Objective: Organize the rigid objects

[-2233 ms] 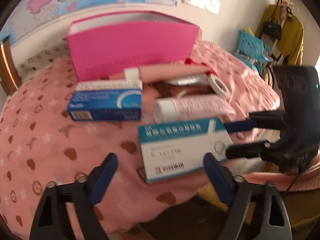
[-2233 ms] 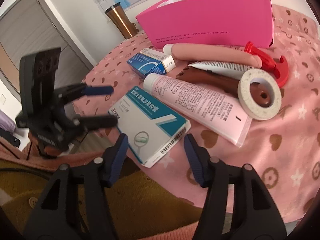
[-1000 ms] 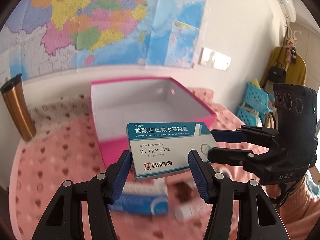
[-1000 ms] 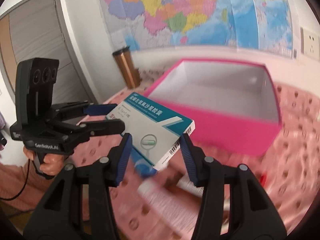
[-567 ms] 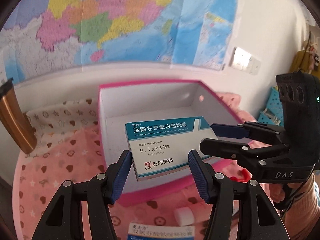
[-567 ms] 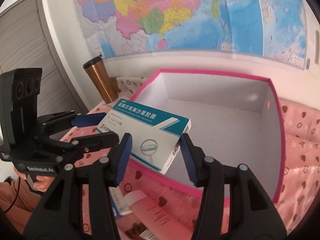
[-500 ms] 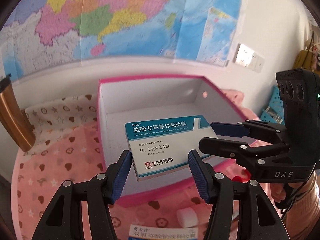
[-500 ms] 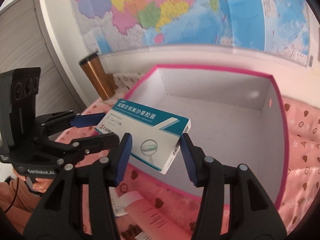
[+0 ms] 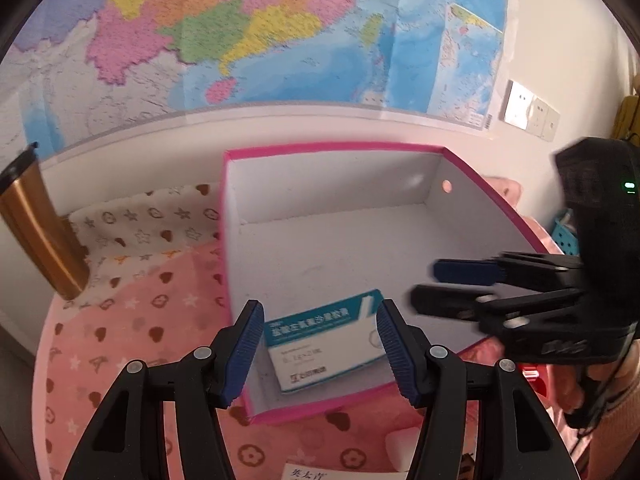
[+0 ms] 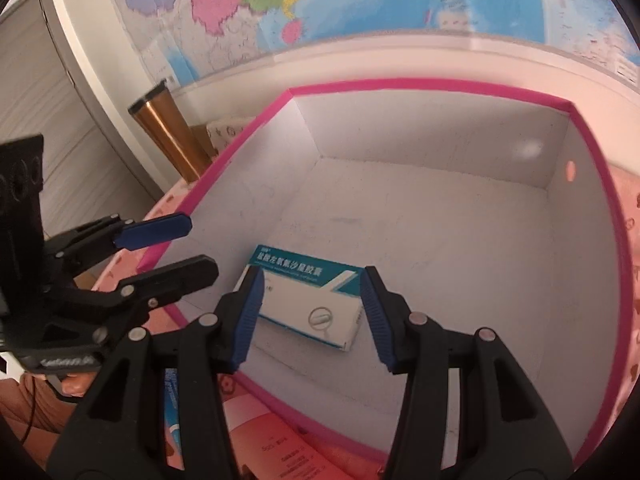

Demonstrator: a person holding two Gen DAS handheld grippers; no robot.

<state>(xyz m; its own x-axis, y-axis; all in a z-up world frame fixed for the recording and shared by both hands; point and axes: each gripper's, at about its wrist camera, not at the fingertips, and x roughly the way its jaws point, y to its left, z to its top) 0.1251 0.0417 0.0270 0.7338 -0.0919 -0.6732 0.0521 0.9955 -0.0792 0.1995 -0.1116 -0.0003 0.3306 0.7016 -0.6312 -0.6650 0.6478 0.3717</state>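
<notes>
The wall map and the table's pink patterned cloth are only the setting. The pink storage box is what the sorting turns on. It stands open-topped at the far side of the cloth, by the wall, so that loose items can be lowered in from above. Its white floor is bare apart from one pack.

The left gripper hangs just outside the box's near-left corner, angled down at it. The right gripper reaches over the near wall, a little further right. Each one's own camera shows the pack framed between its blue pads, but the other camera settles it. Both tongs stand released, jaws apart, with nothing between the fingers. That fits a pack just set down, with both tools clear so they do not drag it along.

A copper tumbler stands on the far left, beside the box and out of the way.

The white and teal medicine carton lies flat on the box floor, in the near-left part close to the near wall. This leaves the rest of the floor free for what waits on the cloth. Its printed face is up, with the teal title band on the far edge. The long axis runs left to right, roughly along the near wall and slightly skewed. It looks a little blurred in the left view, so I cannot tell whether it has fully settled.
</notes>
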